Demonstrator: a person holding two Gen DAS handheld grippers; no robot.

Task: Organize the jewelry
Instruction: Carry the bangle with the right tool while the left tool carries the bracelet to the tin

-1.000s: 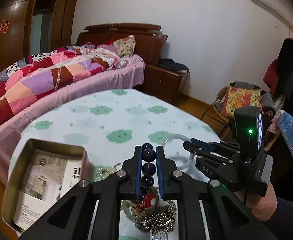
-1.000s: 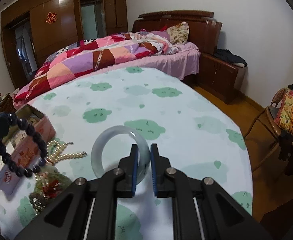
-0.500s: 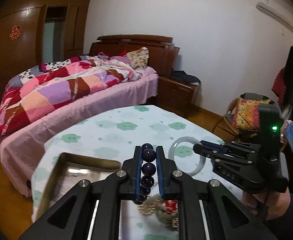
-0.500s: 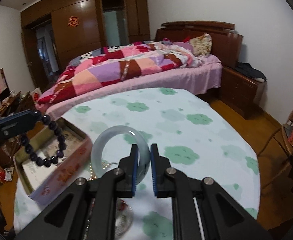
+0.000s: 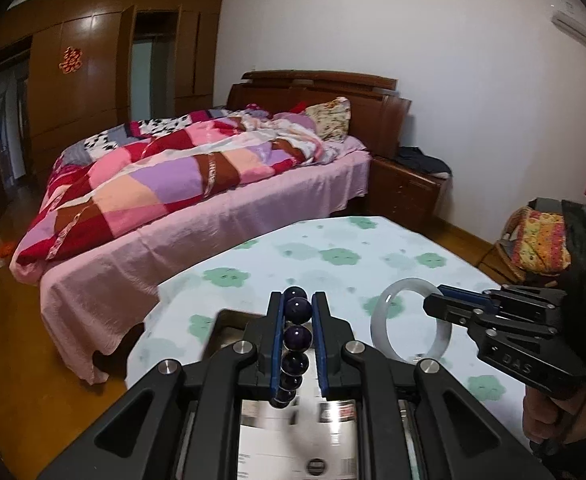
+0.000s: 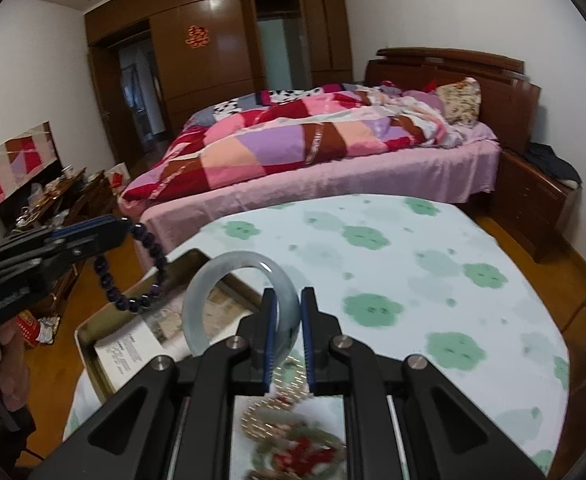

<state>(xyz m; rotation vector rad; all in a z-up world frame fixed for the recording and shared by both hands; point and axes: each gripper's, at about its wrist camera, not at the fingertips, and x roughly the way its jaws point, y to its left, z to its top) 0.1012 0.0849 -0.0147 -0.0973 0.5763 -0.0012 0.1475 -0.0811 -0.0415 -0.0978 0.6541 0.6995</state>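
Nearest, the left gripper [image 5: 297,344] is clamped on a dark purple bead bracelet [image 5: 296,338], whose loop hangs on edge between the pads and droops below them, and the right gripper [image 6: 287,330] pinches a pale jade bangle [image 6: 237,300] by its rim, ring upright with its open side facing the camera. Just below and beyond both lies the open tin box [image 6: 93,344], shallow, with only printed paper visible on its floor; the beads hang over its near left part, so the left hand looks closer to a drop. Beside the tin, under the right fingers, a blurred heap of gold chain and red-and-green pieces [image 6: 289,440] rests on the cloud-print tablecloth [image 6: 393,272]. Farther off stands the bed [image 6: 333,152].
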